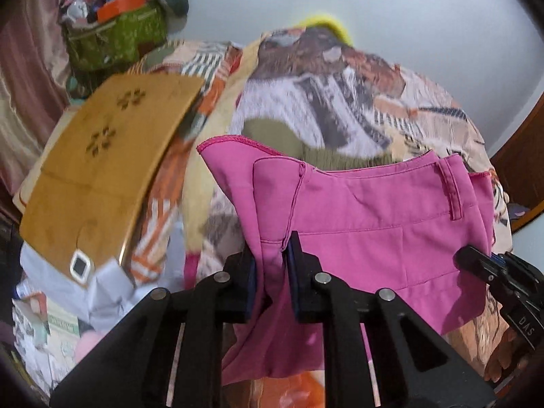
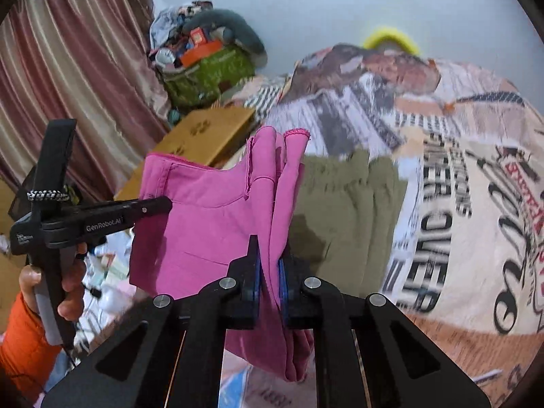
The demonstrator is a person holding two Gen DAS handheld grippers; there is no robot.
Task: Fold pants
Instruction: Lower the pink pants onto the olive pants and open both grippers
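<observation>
Between the left gripper (image 1: 271, 258) fingers (image 1: 299, 251): pink pants (image 1: 374, 217), pads clamped on a bunched fold near the waistband, cloth hanging below the fingers and spreading right of them, lifted off the bed. Right gripper (image 1: 476, 258) tip enters at far right, on the pants' other edge. Beyond the fingers: olive-green garment (image 1: 272, 132) lying on the printed bedspread (image 1: 340, 85). Up and left of the fingers: brown cardboard box (image 1: 102, 156), closed, flower-shaped cutouts in its top, contents not visible. Farther left and beyond: green patterned bag (image 1: 115, 37), open and overfilled, orange box and mixed cloth sticking out. Yellow item (image 1: 326, 23) peeks over the far edge of the bedspread, too blurred to identify. Loose papers and clutter low left of the fingers.

Right wrist view: right gripper (image 2: 269, 265) fingers (image 2: 253, 258) closed tight on a gathered pink edge, cloth draped down between them. Pants stretch left from the fingers to the left gripper (image 2: 159, 204), held by a hand (image 2: 68, 289) with an orange sleeve (image 2: 20, 333). Just right of and beyond the fingers: olive garment flat on the bedspread, partly hidden by the raised pants. Beyond and left: cardboard box, mostly hidden behind the pants; green bag farther back, stuffed; striped curtain (image 2: 68, 85) at far left.
</observation>
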